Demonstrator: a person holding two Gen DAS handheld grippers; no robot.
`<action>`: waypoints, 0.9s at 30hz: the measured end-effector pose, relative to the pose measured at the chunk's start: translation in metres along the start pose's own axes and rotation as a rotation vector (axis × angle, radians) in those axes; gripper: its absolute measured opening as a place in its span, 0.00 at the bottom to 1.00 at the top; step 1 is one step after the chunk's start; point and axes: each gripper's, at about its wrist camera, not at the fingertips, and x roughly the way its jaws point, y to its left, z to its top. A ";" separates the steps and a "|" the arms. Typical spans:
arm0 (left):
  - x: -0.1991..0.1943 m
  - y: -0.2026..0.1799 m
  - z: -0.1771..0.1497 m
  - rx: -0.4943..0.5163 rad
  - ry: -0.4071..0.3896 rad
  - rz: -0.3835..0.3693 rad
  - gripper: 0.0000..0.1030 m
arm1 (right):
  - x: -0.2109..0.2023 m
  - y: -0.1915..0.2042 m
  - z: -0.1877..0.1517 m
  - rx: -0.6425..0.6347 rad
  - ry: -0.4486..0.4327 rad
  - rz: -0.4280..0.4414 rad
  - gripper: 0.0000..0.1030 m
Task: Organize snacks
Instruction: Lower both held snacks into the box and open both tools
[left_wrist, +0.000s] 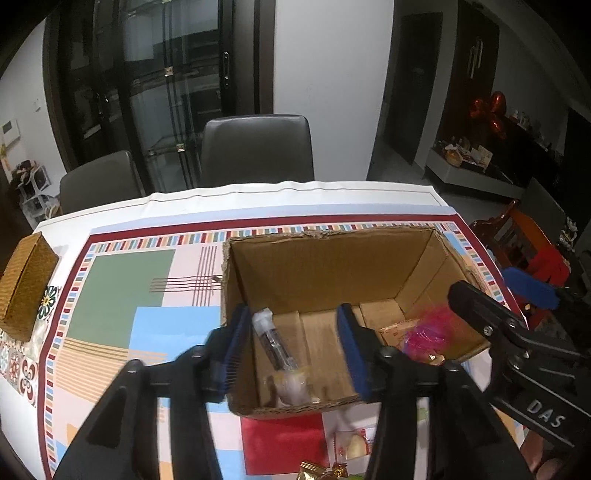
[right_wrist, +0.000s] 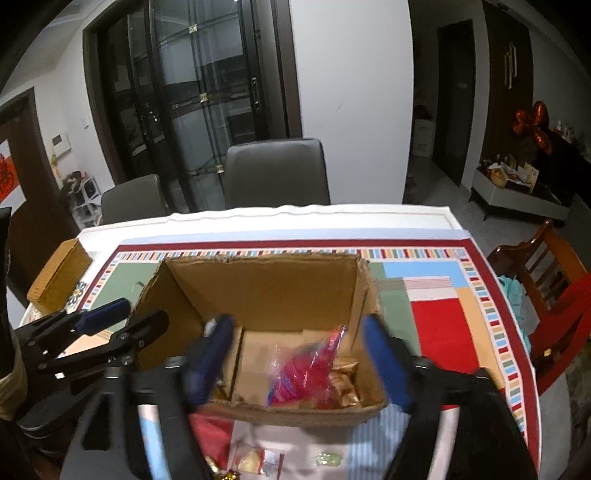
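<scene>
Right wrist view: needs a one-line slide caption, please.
Right gripper open above the cardboard box, a pink-wrapped snack lying inside it.

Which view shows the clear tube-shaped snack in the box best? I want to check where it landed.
The left wrist view: the clear tube-shaped snack lies fully visible on the floor of the cardboard box, toward its left side. In the right wrist view only a pale end peeks out beside a blue finger; the rest is hidden.

a: what lies between the parted pads of the left gripper (left_wrist: 293, 350)?
b: a clear tube snack (left_wrist: 275, 345) on the floor of the cardboard box (left_wrist: 332, 258), untouched; pink packet (left_wrist: 428, 332) at right.
</scene>
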 end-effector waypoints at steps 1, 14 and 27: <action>-0.001 0.000 0.000 -0.001 -0.003 0.003 0.54 | -0.002 0.000 0.000 -0.002 -0.008 -0.013 0.80; -0.025 -0.003 -0.001 0.007 -0.044 0.054 0.71 | -0.018 0.000 0.004 0.004 -0.039 -0.029 0.80; -0.051 -0.004 -0.003 0.005 -0.084 0.061 0.71 | -0.043 0.003 0.003 -0.002 -0.082 -0.033 0.80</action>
